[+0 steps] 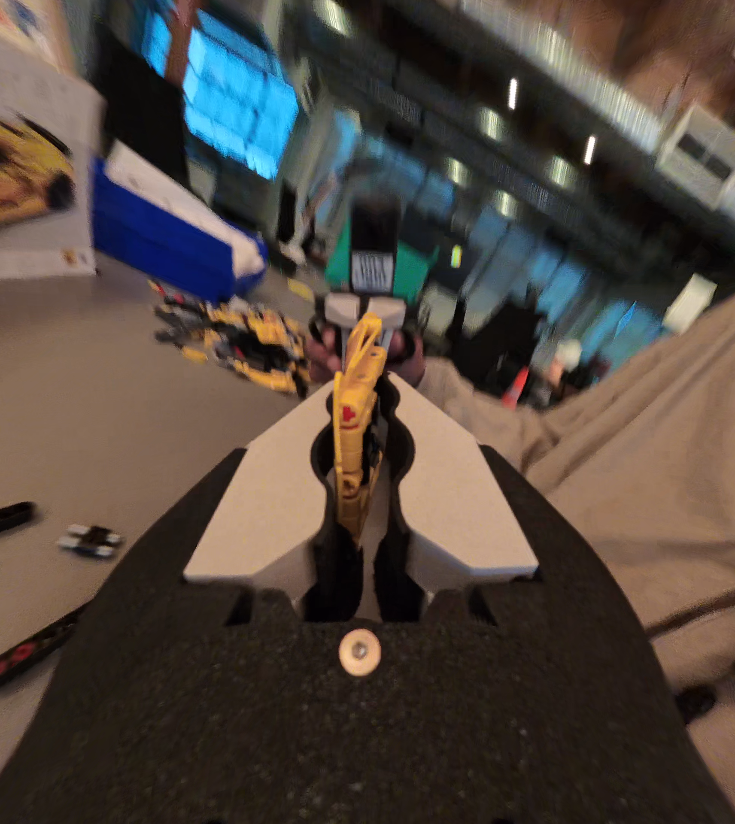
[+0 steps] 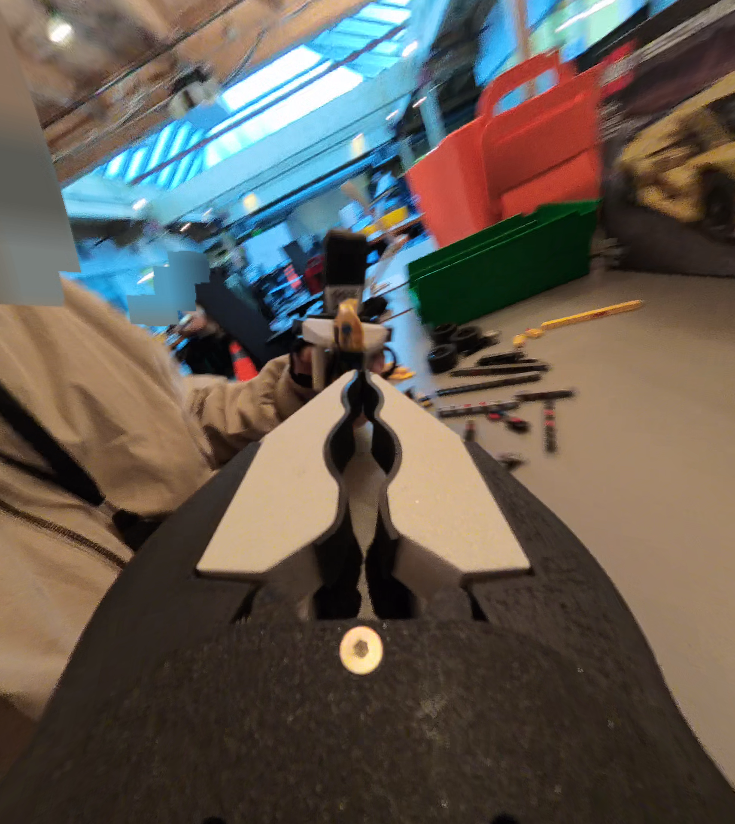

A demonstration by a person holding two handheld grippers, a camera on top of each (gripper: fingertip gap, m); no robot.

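My left gripper (image 1: 361, 392) is shut on a long yellow toy-brick assembly (image 1: 352, 428) with red pins. The piece stands upright between the pads and sticks out past the fingertips. The same piece (image 2: 347, 330) shows between the left gripper's fingers (image 2: 312, 332) in the right wrist view. My right gripper (image 2: 359, 379) is shut, its black pads pressed together with nothing seen between them. It faces the left gripper and appears farther off in the left wrist view (image 1: 363, 312), just behind the yellow piece's tip. Both are held in the air above the grey table (image 1: 67, 423).
A partly built yellow and black model car (image 1: 249, 348), a blue bin (image 1: 165, 236) and a box picturing a yellow car (image 1: 13, 187) lie left. Black beams (image 2: 495, 383), black wheels (image 2: 455, 343), a yellow beam (image 2: 580, 319), a green bin (image 2: 504, 263) and a red bag (image 2: 517, 147) lie right. A beige sleeve (image 2: 89, 423) is close.
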